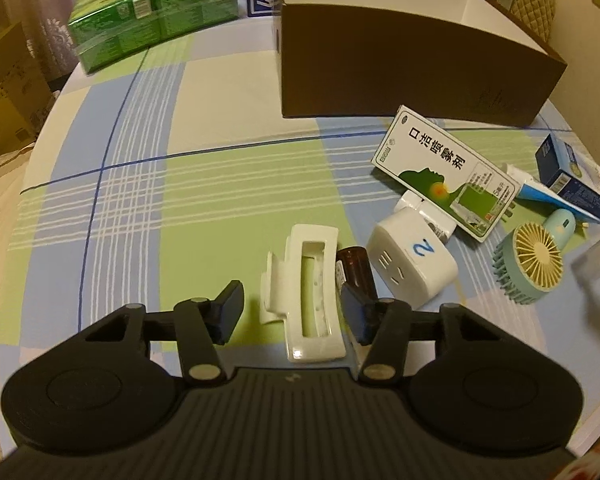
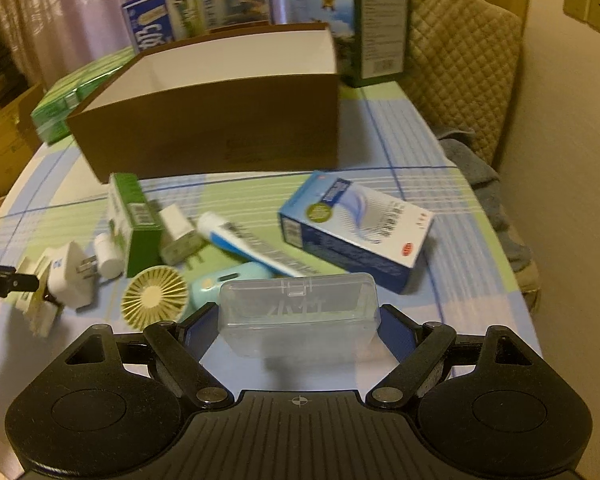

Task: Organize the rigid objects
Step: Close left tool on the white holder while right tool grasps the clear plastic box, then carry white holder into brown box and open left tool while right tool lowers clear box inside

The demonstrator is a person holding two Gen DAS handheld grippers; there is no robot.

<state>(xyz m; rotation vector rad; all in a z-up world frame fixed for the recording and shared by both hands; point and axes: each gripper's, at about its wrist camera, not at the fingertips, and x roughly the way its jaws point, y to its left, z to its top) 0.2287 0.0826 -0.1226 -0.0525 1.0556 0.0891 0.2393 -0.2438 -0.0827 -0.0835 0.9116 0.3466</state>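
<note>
My left gripper (image 1: 292,308) is open around a white hair claw clip (image 1: 308,296) that lies on the checked tablecloth; the pads do not touch it. A brown bottle (image 1: 356,272) lies just right of the clip, by the right finger. My right gripper (image 2: 298,326) is shut on a clear plastic case (image 2: 300,312) and holds it above the table. The open brown cardboard box (image 2: 220,120) stands behind the clutter and also shows in the left wrist view (image 1: 400,60).
On the cloth lie a white plug adapter (image 1: 414,264), a green-and-white spray box (image 1: 448,168), a mint hand fan (image 1: 534,260), a toothpaste tube (image 2: 252,248), a blue medicine box (image 2: 356,228) and a white charger (image 2: 180,236). A green pack (image 1: 152,12) lies far left.
</note>
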